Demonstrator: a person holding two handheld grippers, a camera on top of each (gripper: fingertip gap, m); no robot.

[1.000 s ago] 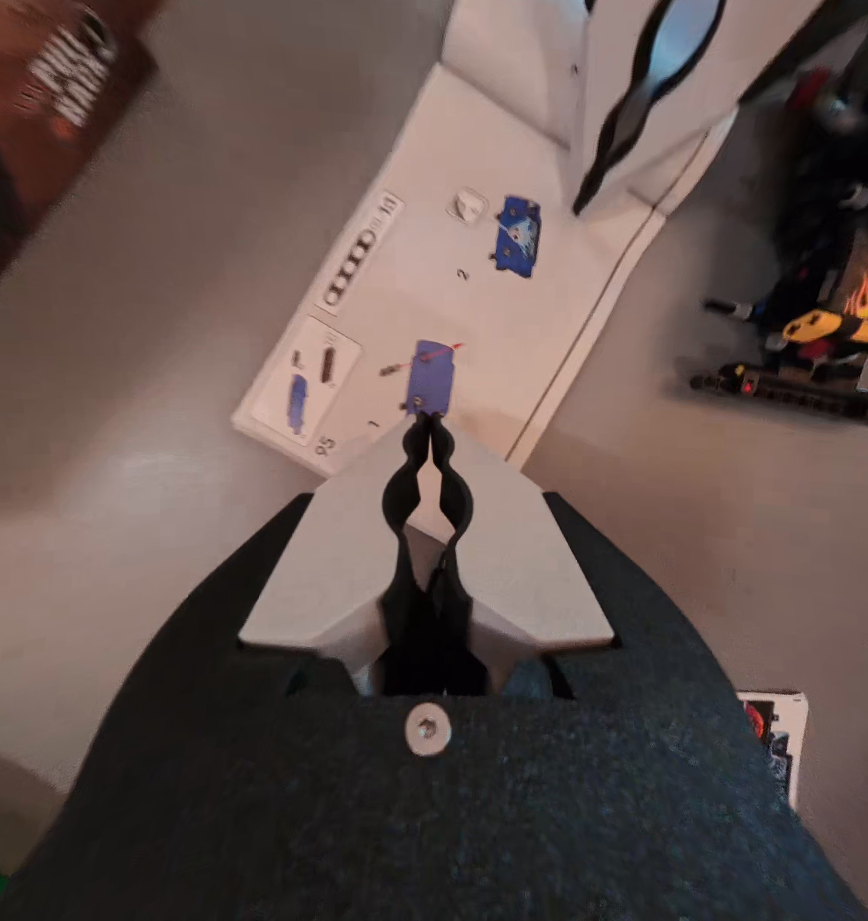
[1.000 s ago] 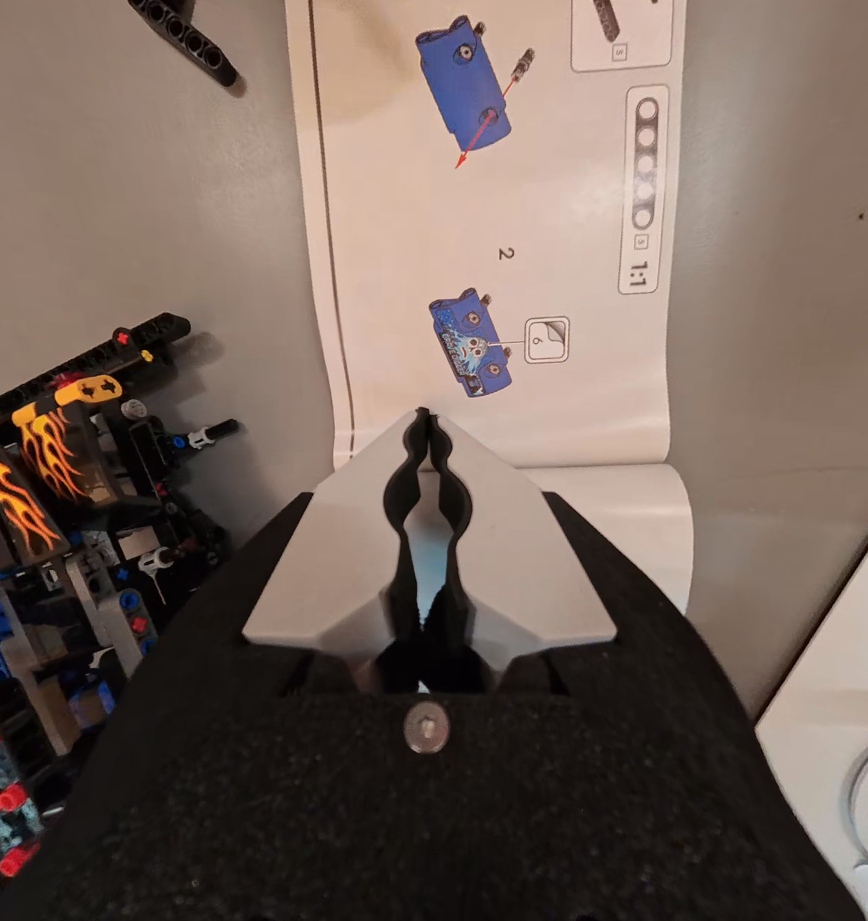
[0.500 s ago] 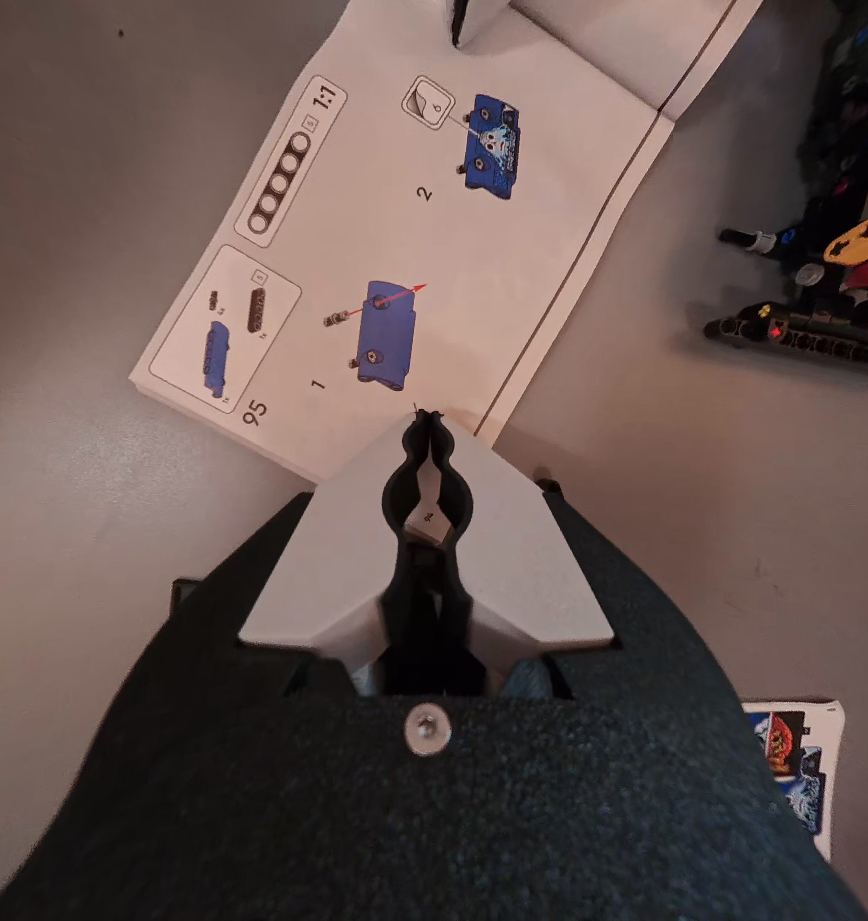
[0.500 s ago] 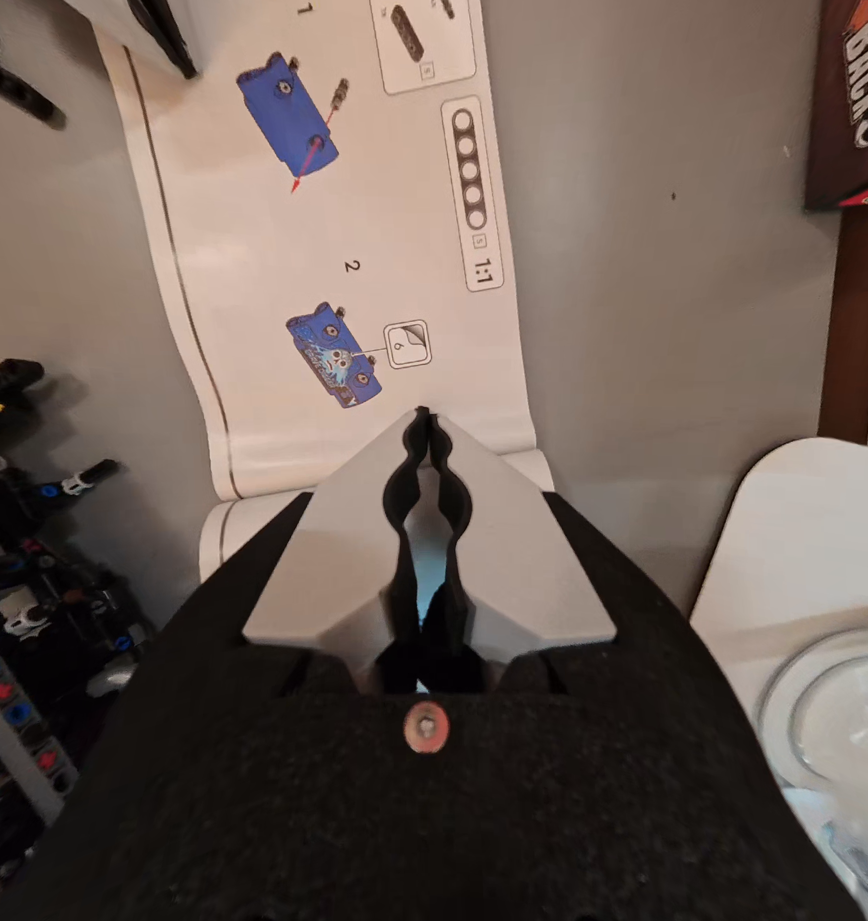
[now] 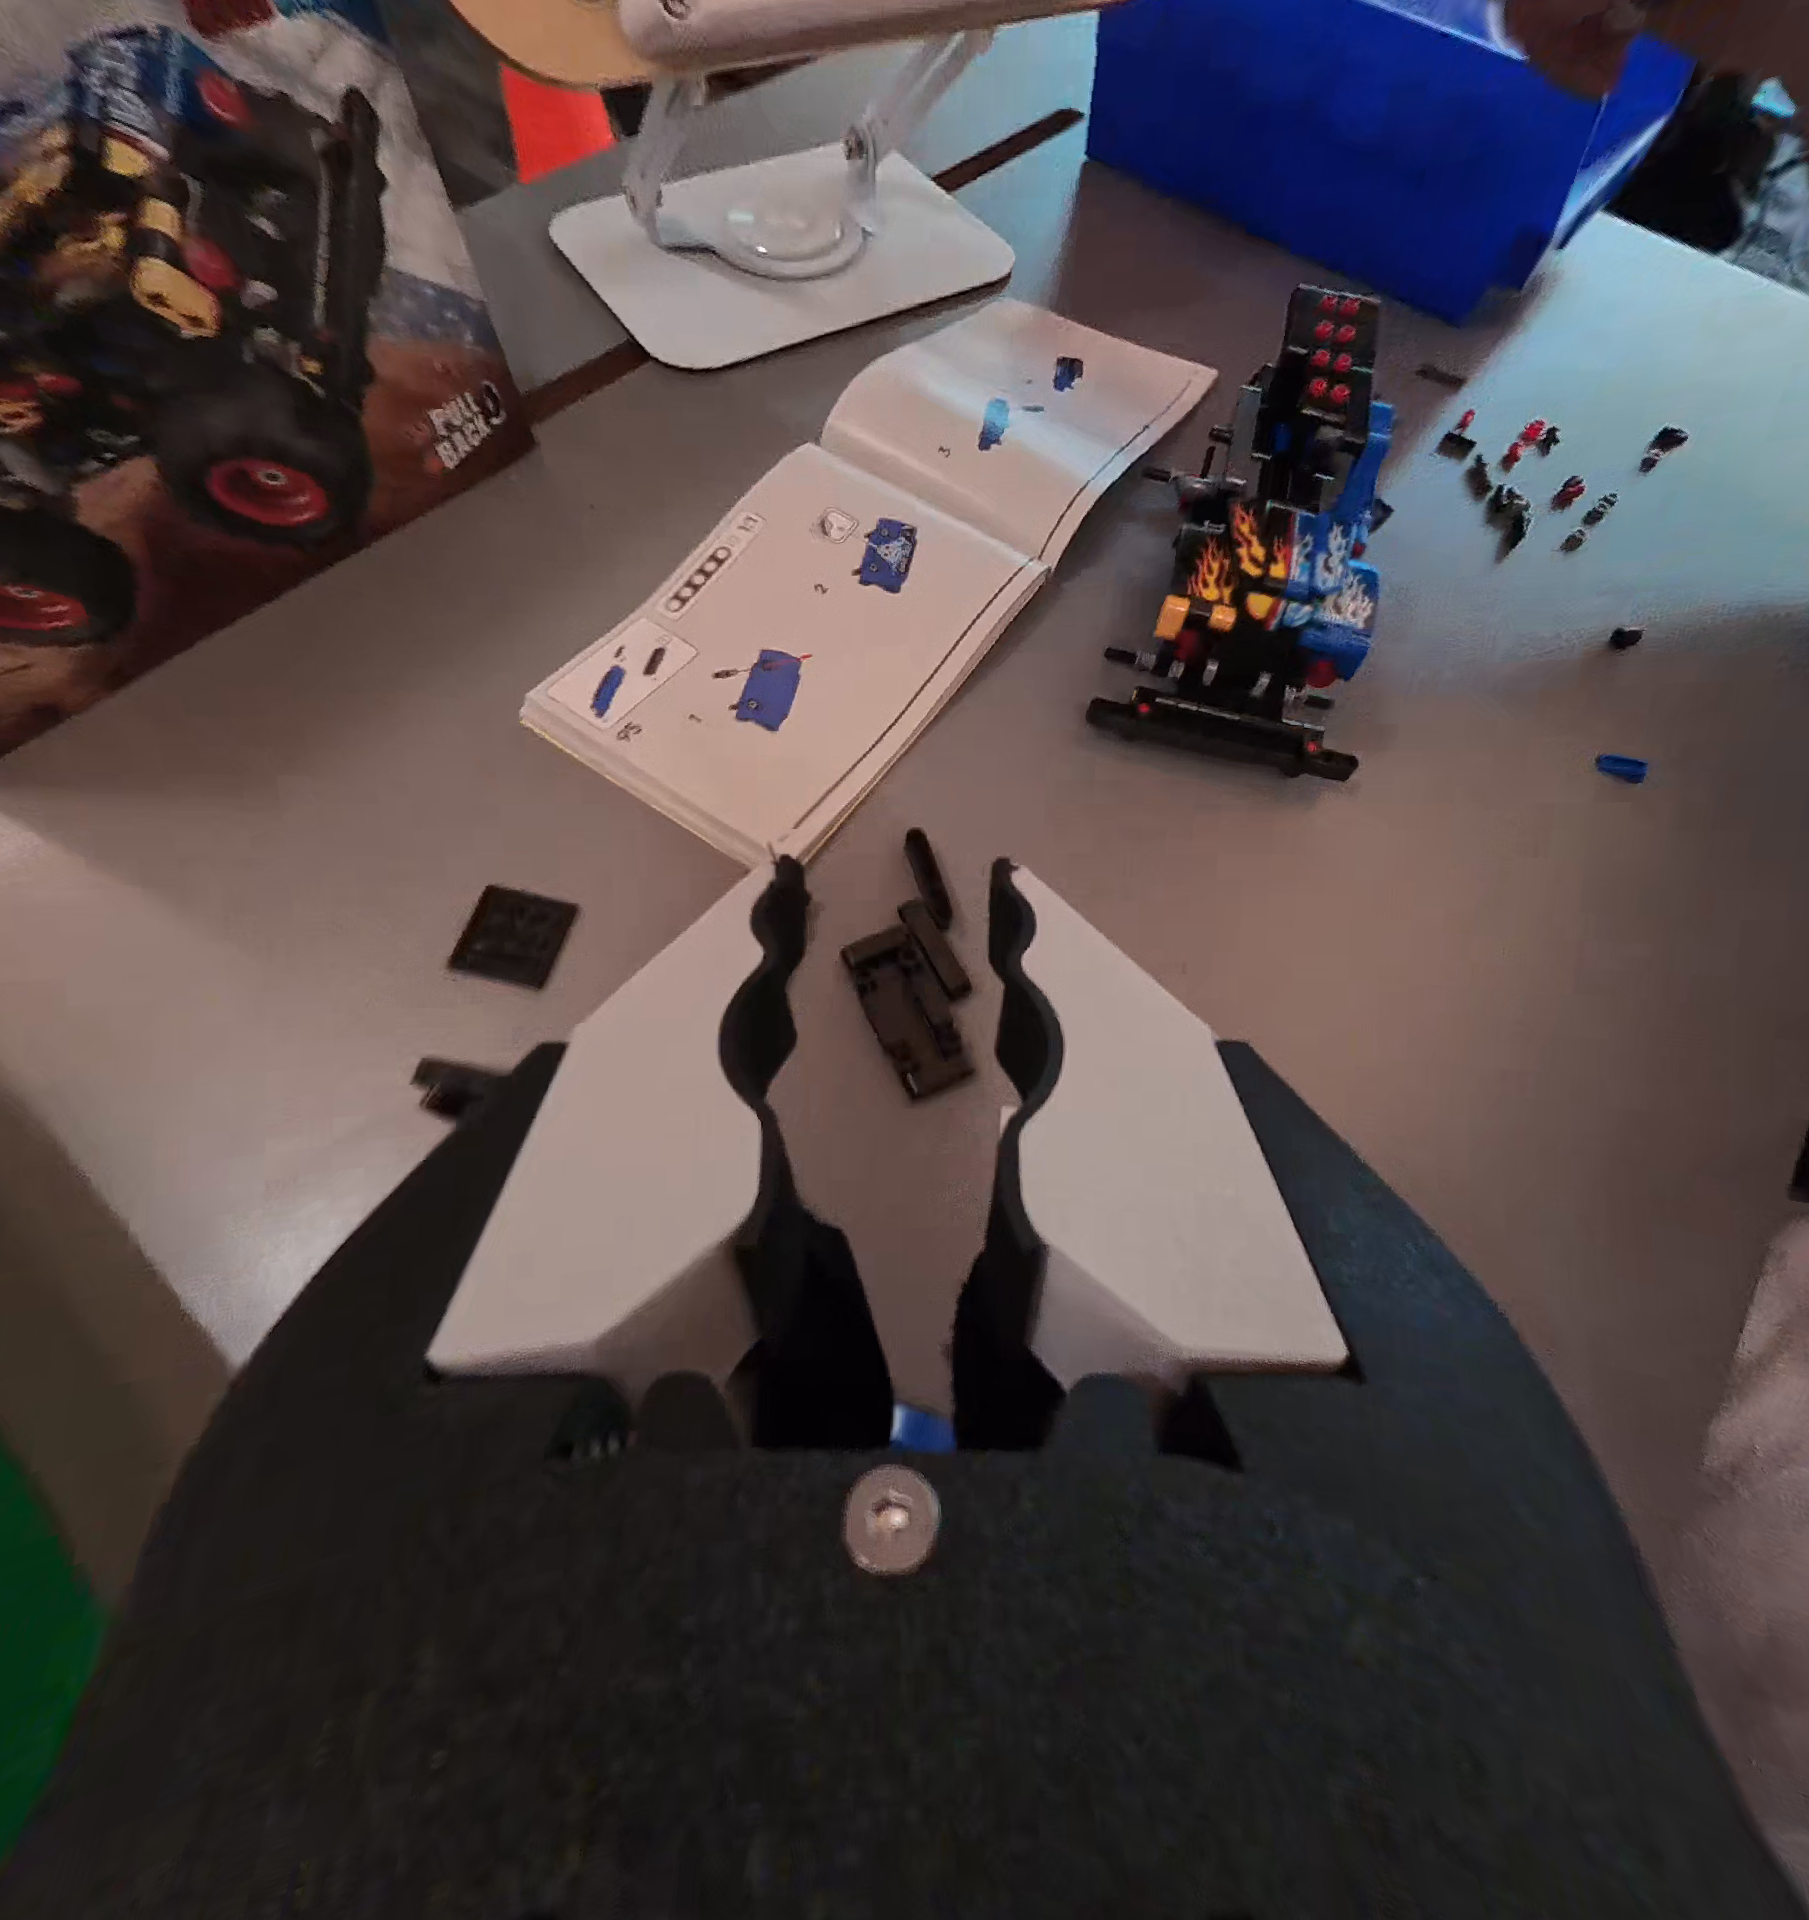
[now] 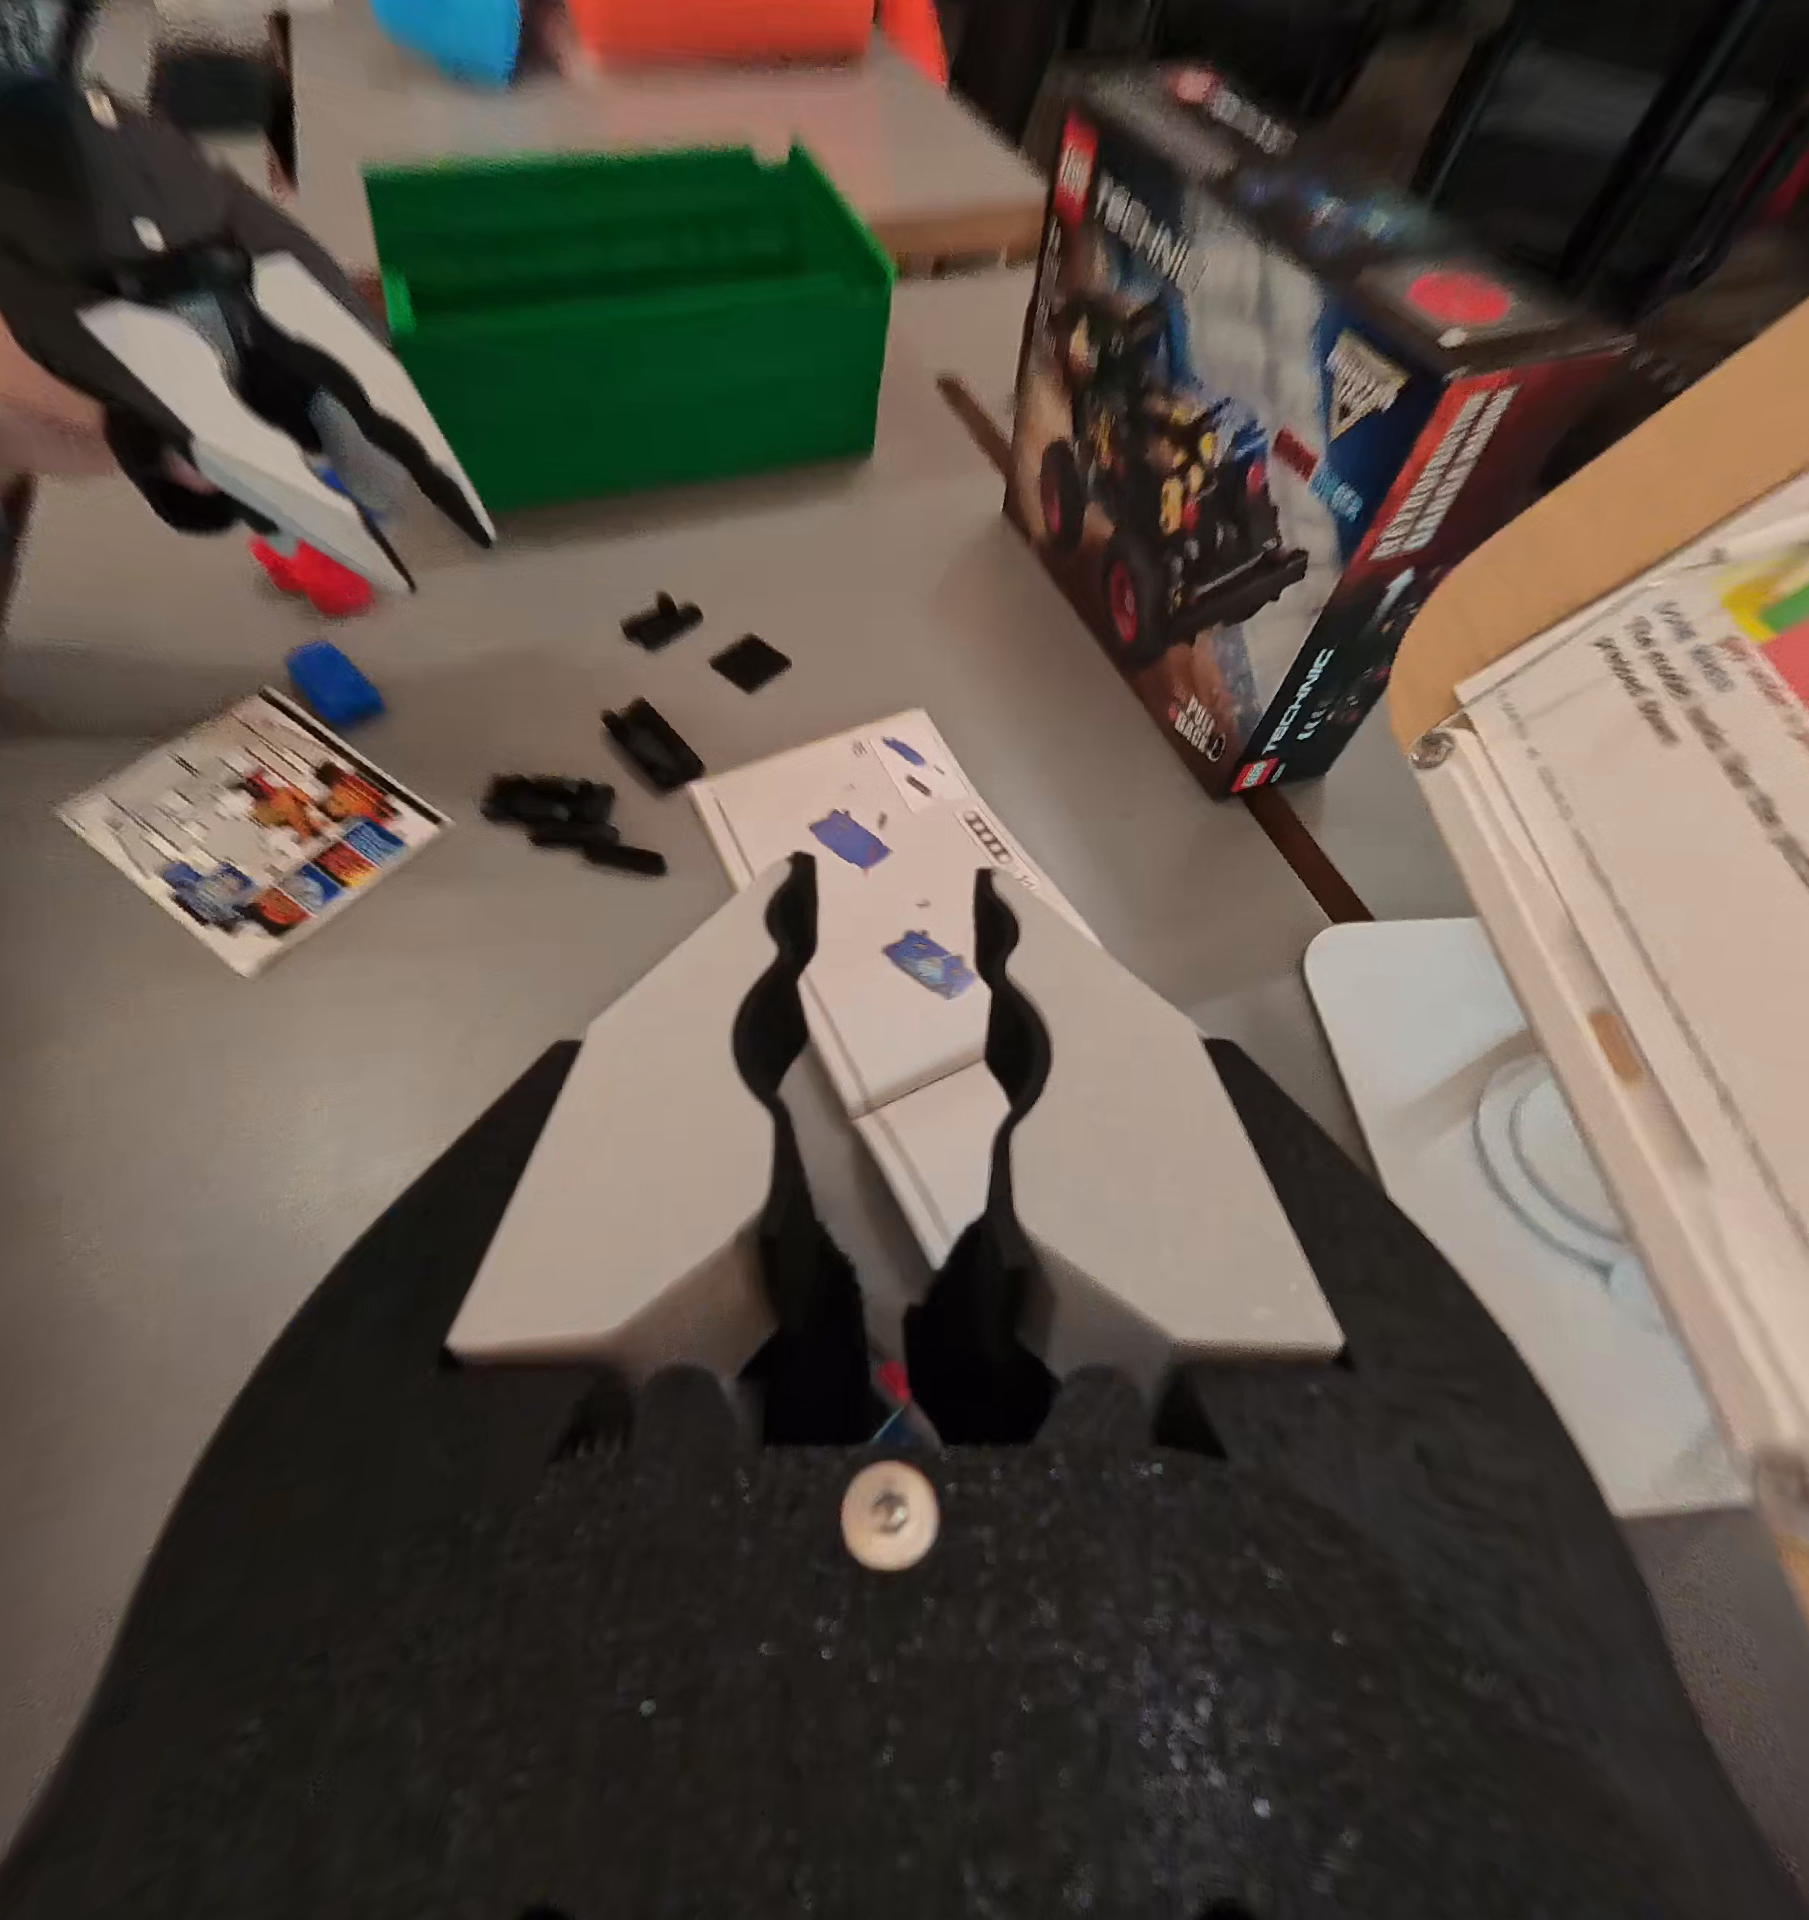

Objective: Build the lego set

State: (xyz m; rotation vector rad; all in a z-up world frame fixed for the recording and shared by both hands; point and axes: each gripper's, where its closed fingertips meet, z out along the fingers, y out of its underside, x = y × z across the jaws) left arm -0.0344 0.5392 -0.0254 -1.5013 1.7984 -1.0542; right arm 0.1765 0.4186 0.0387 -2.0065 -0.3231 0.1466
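Note:
My left gripper point(image 5: 895, 878) is open and empty, low over the grey table, with a cluster of black lego pieces point(image 5: 910, 987) lying between its fingers. The open instruction booklet point(image 5: 827, 623) lies just beyond it. The partly built truck point(image 5: 1274, 561) with flame stickers stands to the right of the booklet. My right gripper point(image 6: 892, 875) is open and empty above the booklet point(image 6: 775, 810). The left gripper also shows in the right wrist view point(image 6: 443, 556), open, above a red piece point(image 6: 313, 577) and a blue piece point(image 6: 334, 684).
The set's box point(image 5: 152, 364) stands at the left, a white stand point(image 5: 775, 249) and a blue bin point(image 5: 1347, 135) behind. Small loose pieces point(image 5: 1544, 468) lie at the right, a black tile point(image 5: 513, 935) at the left. A sticker sheet point(image 6: 256, 831), a green bin point(image 6: 619, 312) and papers point(image 6: 1658, 831) are in the right wrist view.
Both grippers were shut and close over the booklet page. Both have since opened and drawn back from the booklet, so much more of the table shows.

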